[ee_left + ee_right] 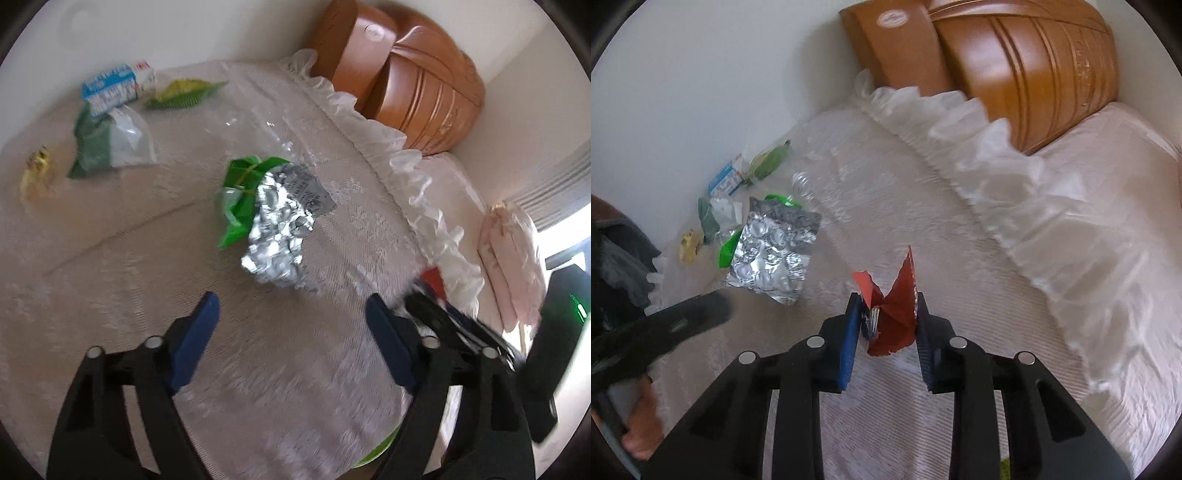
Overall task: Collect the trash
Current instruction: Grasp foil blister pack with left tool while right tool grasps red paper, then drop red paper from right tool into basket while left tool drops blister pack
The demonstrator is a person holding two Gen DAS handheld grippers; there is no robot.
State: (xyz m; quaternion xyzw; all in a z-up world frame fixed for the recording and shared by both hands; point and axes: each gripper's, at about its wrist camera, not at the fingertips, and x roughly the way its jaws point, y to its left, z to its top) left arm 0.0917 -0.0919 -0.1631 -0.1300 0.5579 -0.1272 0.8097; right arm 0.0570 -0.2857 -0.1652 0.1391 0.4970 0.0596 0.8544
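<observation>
Blue-padded jaws of our right gripper (886,325) press from both sides on a crumpled red wrapper (895,314), which stands up between the pads above the pale woven bedspread (886,206); we read no print on it. To its left, apart from those jaws, lies a crumpled silver foil pack (772,254) with a grey printed patch that is too blurred for us to read, resting over a bright green wrapper (726,251). In the left wrist view the same silver foil pack (277,236) and green wrapper (240,199) lie ahead of our left gripper (291,332), whose jaws stand wide apart with only bedspread (147,240) between them, touching nothing. Farther back, near the white wall (184,29), we see a blue-and-white carton (114,88) whose lettering is illegible, a dark green and clear bag (110,144) touching it, a green-and-yellow wrapper (181,94) beside the carton, and a small yellow scrap (37,173) well apart at the left. A clear plastic bottle (801,182) lies just beyond the foil; whether it holds anything we cannot tell. A frilled white pillow edge (997,162) borders the bedspread, and behind it rises a brown wooden headboard (1027,62) bearing a small oval label (894,18) that we cannot read. A person's hand (639,424) grips the left tool's handle at the lower left of the right wrist view.
</observation>
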